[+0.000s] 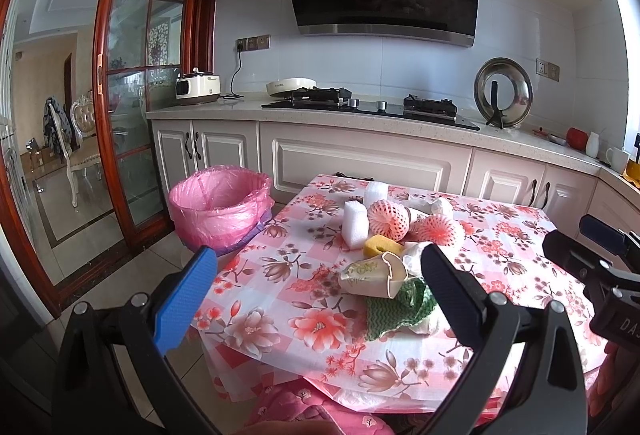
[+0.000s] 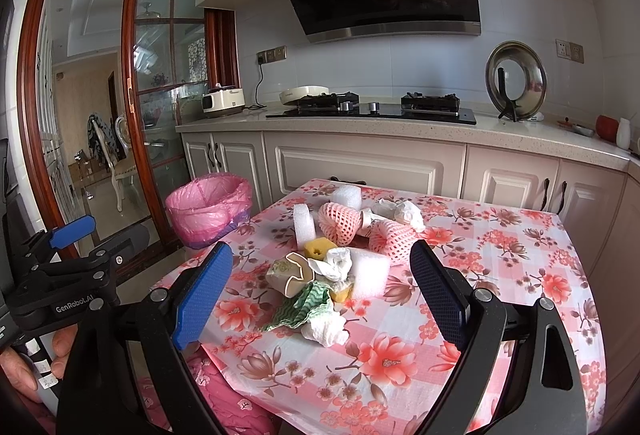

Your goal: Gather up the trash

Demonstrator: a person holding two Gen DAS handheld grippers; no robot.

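A pile of trash lies on the floral tablecloth [image 1: 280, 299] [image 2: 500, 275]: white foam blocks [image 1: 354, 223] [image 2: 372, 271], pink foam fruit nets [image 1: 388, 219] [image 2: 340, 223], a yellow sponge [image 1: 382, 245] [image 2: 320, 247], a torn paper cup [image 1: 372, 277] [image 2: 292, 273], a green cloth [image 1: 400, 305] [image 2: 308, 305] and crumpled tissues [image 2: 324, 327]. A pink-lined bin [image 1: 220, 205] [image 2: 208, 207] stands on the floor left of the table. My left gripper [image 1: 316, 295] is open and empty before the pile. My right gripper [image 2: 320, 295] is open and empty, framing the pile.
White cabinets and a counter [image 1: 360, 119] with a gas hob [image 1: 368, 105] run behind the table. A wood-framed glass sliding door [image 1: 132, 95] stands left. The right gripper shows at the right edge of the left wrist view [image 1: 600, 259]; the left gripper shows at the left of the right wrist view [image 2: 64, 255].
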